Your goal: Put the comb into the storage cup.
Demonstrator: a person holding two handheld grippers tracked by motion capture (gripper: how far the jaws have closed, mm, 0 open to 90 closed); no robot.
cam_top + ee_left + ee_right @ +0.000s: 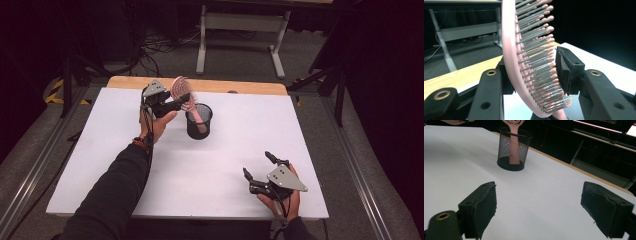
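A pink hairbrush (180,90) stands head-up with its handle (514,147) inside a black mesh cup (199,122) at the back middle of the white table top (225,165). My left gripper (182,102) is shut on the brush head. In the left gripper view one jaw sits behind the brush's pink back (510,62) and the other pad (566,70) presses on the bristle tips. My right gripper (256,163) rests open near the front right of the table. Its two pads (484,205) stand wide apart over bare white surface, pointing toward the cup (503,150).
A wooden strip (200,84) runs along the table's far edge. Beyond it the floor holds cables and a white desk frame (240,30). Metal rails (360,165) flank the table on both sides.
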